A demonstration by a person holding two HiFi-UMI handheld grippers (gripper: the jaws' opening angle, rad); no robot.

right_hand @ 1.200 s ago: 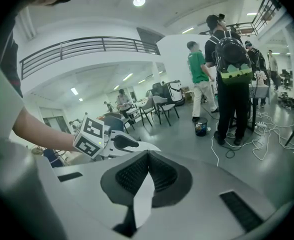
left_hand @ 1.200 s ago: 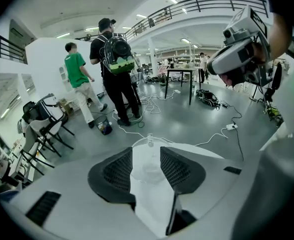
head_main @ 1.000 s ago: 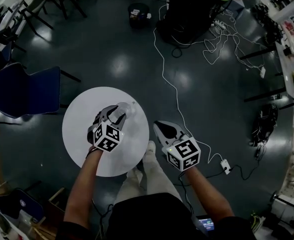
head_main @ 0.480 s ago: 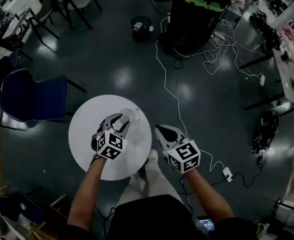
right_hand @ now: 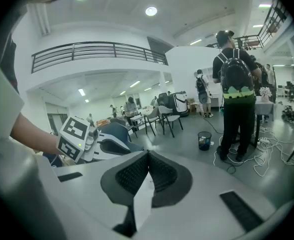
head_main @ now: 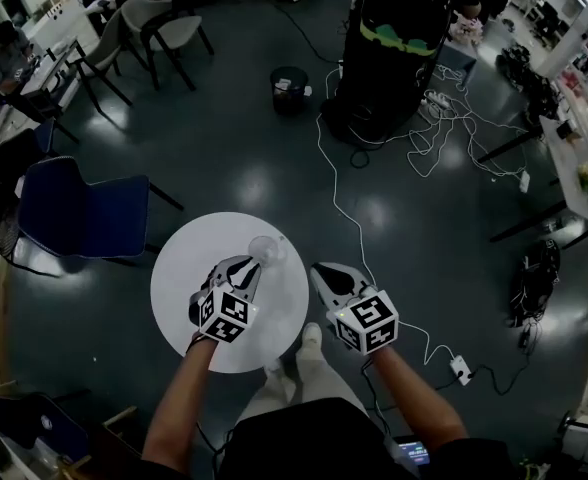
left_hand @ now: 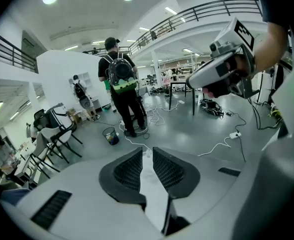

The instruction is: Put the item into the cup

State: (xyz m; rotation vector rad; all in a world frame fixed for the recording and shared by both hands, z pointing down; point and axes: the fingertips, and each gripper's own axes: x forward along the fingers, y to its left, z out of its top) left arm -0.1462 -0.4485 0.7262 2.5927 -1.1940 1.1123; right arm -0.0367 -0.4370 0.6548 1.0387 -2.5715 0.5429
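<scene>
Cup (head_main: 265, 251), see-through, stands on the round white bench (head_main: 179, 278), touching or just up-right of the left claw (head_main: 244, 264), the nearer one. Its jaws are closing with nothing seen between them. Right claw (head_main: 321, 270) hangs clenched and empty past the bench's right edge. Only the head view shows the cup. No view shows the item.

The right gripper (right_hand: 147, 154) has its jaws together, empty — the left gripper (right_hand: 112, 145) sits beyond.
</scene>
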